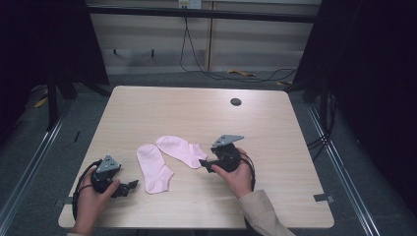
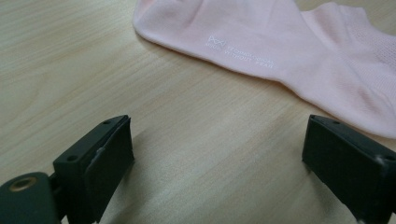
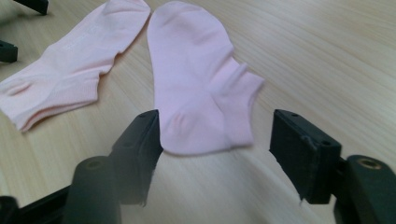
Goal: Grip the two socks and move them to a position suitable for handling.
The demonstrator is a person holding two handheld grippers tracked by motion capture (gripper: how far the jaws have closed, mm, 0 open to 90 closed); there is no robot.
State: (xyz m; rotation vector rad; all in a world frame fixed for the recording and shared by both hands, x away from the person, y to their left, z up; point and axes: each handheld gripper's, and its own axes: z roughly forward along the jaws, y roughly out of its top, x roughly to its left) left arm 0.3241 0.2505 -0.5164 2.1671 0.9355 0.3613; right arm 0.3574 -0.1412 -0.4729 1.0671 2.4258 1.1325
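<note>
The right gripper [image 3: 215,149] — jaws apart, nothing clamped — should be lowered squarely onto the sock's cuff [image 3: 205,135].

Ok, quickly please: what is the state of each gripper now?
Left gripper: open, holding nothing, beside a pink sock.
Right gripper: open, holding nothing, at the other pink sock.

A pale wooden tabletop [image 1: 147,108] has a round dark grommet [image 1: 235,102] near its far edge. Black cables [image 1: 196,64] trail across the grey floor [image 1: 162,78] behind.
</note>
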